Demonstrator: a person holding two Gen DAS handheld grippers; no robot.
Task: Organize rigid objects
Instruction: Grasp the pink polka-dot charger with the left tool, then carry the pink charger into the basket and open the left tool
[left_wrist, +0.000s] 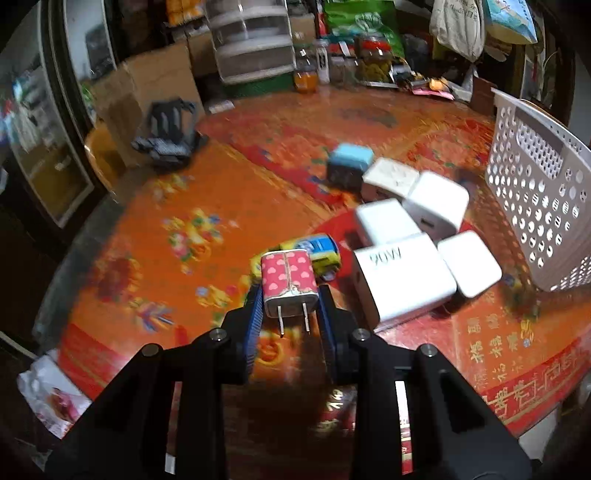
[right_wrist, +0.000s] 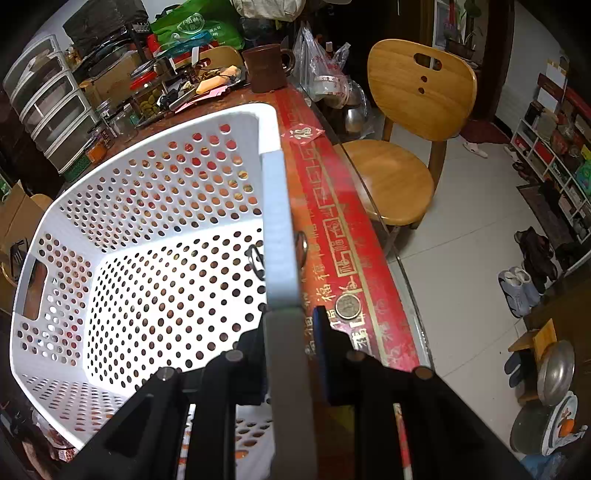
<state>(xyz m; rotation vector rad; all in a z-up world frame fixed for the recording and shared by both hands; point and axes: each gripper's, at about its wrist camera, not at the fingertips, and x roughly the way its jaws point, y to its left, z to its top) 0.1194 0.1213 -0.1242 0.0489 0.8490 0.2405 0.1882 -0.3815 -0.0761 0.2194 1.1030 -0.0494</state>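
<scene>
My left gripper (left_wrist: 290, 295) is shut on a pink heart-patterned charger (left_wrist: 288, 280), prongs pointing toward the camera, held just above the red tablecloth. Several white chargers (left_wrist: 402, 280) lie in a cluster to its right, with a blue charger (left_wrist: 349, 160) behind them and a blue-yellow one (left_wrist: 317, 251) just beyond the pink one. A white perforated basket (left_wrist: 535, 192) stands at the right. My right gripper (right_wrist: 293, 325) is shut on the rim of this basket (right_wrist: 275, 206); the basket's inside looks empty.
A coin (right_wrist: 347, 306) lies on the tablecloth by the basket. A wooden chair (right_wrist: 402, 147) stands beyond the table edge. Jars, a drawer unit (left_wrist: 255, 40) and clutter line the table's far side. A cardboard box (left_wrist: 147, 96) is at the left.
</scene>
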